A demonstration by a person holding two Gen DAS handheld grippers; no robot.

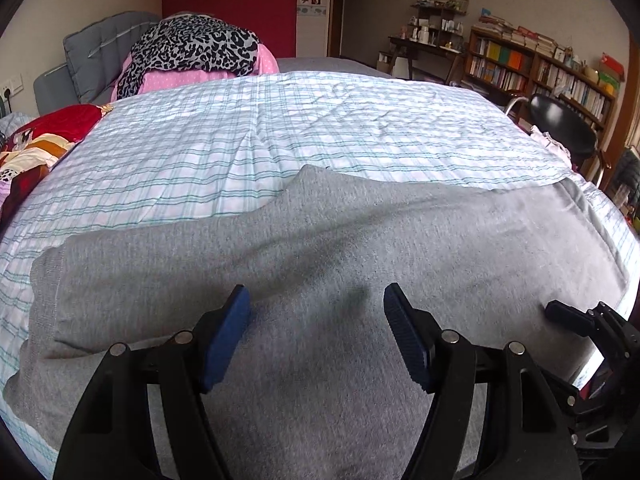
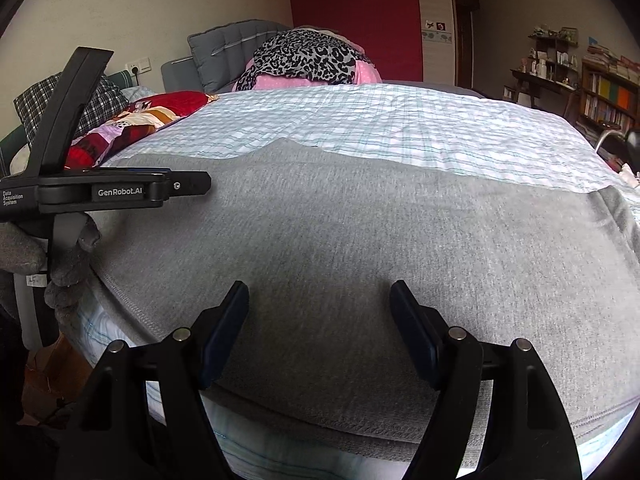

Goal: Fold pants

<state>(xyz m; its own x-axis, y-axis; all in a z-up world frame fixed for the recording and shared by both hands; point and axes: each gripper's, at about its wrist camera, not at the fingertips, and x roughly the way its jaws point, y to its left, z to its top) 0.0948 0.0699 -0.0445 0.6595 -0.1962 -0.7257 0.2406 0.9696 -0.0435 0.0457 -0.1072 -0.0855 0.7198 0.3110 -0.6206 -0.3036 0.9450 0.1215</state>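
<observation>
Lying crosswise on the plaid-sheeted bed [image 1: 360, 120], the grey knit pants [image 1: 320, 240] ran left to right beneath the left gripper [image 1: 316, 312] and right gripper [image 2: 320, 304], both wide open, empty.

- The pants [image 1: 320, 264] are plain heather grey, with no print.
- The bedsheet [image 1: 320, 120] under the pants is white, crossed by a check of thin teal and pale blue lines.
- Beyond the bedsheet's far edge, a cloth [image 1: 192, 46] shows a black-and-grey leopard print, lying on pink fabric [image 1: 160, 80] with small white dots.
- At the bedsheet's left edge, a quilt [image 2: 136, 120] carries red, orange, white and lilac patches.
- Left of that quilt, a pillow [image 2: 84, 108] is black-and-white check.
- Behind the leopard cloth, a wall panel [image 2: 356, 28] is deep crimson.
- The left gripper [image 1: 316, 312] and right gripper [image 2: 320, 304] are black, with dark blue pads [image 1: 404, 340].
</observation>
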